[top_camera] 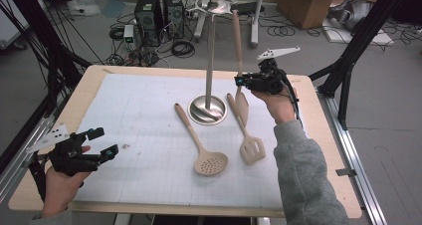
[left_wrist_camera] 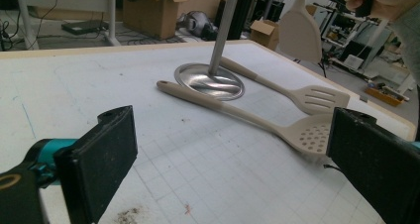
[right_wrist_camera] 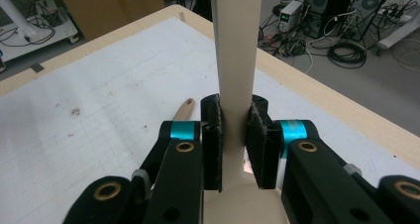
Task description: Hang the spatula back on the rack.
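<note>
The table (top_camera: 89, 80), a pale wooden top under a white gridded mat (top_camera: 149, 110), takes up the middle of the high view. Upper centre of that frame stands a steel utensil stand (top_camera: 210, 60) — a tall thin pole rising from a round polished base, with a ring and a ball at its top.

Right of the pole, the solid spatula (top_camera: 239, 56) stands nearly upright: its long axis runs top to bottom of the frame, the handle pointing up toward the ring, the flat blade hanging down just above the mat. The right gripper (top_camera: 247, 79), in the right centre of the high view, grips it on the neck just above the blade. In the right gripper view the two black jaws are drawn in close, pads pressed on either side of the beige handle, which climbs straight up out of the frame.

Two more utensils lie flat on the mat at centre — a skimmer (top_camera: 203, 144) with a round holed head at the lower end, handle slanting toward the upper left, and a slotted turner (top_camera: 246, 130) just to its right, its handle tip near the base.

The left gripper (top_camera: 103, 143) hovers at the lower left of the high view; its jaws stand wide apart with nothing between them.
</note>
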A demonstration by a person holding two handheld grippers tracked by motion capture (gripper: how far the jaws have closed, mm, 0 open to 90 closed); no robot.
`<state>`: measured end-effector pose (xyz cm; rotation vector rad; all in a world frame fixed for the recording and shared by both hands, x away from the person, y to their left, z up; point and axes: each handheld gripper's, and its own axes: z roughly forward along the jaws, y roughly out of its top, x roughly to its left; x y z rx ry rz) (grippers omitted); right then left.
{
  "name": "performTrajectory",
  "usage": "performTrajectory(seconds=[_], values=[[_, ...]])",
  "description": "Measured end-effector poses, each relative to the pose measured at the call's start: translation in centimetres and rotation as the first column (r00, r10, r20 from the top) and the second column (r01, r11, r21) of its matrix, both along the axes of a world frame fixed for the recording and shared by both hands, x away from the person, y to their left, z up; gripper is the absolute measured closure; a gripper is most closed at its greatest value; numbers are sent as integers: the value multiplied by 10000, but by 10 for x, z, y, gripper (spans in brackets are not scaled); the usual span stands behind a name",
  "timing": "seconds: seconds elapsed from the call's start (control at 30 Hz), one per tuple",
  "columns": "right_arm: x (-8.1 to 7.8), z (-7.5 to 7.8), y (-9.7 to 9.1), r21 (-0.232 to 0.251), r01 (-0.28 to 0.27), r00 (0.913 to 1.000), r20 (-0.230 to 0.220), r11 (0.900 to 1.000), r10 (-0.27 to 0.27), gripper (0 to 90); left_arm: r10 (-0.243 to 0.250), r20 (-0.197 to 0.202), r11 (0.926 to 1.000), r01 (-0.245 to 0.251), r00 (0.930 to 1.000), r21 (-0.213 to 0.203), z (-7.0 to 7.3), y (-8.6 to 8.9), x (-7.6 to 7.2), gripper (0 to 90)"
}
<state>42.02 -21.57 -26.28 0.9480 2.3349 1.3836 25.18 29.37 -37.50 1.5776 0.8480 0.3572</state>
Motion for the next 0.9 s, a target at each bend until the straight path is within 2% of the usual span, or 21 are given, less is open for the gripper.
performTrajectory(seconds=[0.5,0.7,0.8,0.9], values=[[1,-3,2,57,-18,10000,-18,10000,19,767,-36,-1,10000,36,10000,34,0,-2,0,61],[-2,-1,1,203,-32,9999,132,9998,29,745,-55,-22,10000,55,10000,64,0,-2,0,61],[-4,1,-2,311,2,9998,220,9995,-9,679,-71,-11,10000,71,10000,40,0,-3,0,61],[-7,3,-4,430,53,9992,390,9991,-70,490,-75,-2,10000,75,10000,46,0,-3,1,60]])
